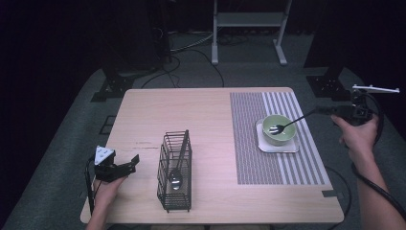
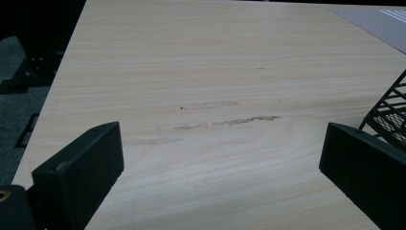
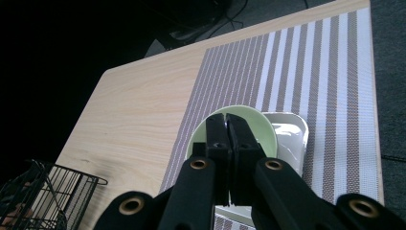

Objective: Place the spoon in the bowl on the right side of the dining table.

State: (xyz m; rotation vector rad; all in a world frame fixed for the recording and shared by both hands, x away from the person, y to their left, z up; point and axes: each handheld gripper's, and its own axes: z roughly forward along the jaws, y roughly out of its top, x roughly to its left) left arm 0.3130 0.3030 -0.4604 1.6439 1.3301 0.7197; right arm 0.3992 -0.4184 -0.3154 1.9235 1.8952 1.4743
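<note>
Right hand-held gripper (image 1: 320, 111) – pinching the fork (image 1: 287, 123) – whose tines reach into the green bowl (image 1: 285, 135)

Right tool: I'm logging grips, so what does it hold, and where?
The right tool holds a fork by its handle end, tines in the green bowl.

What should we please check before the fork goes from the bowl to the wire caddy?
1. Right gripper shut on the fork handle: ok.
2. Fork head clear of the green bowl: not ok, the tines sit inside it.
3. Bowl seated on the white square plate: ok.
4. Wire caddy upright with room inside: ok, it holds one spoon.
5. Left gripper open, away from the caddy: ok.
6. Firmness of the grip on the handle: cannot tell.
</note>
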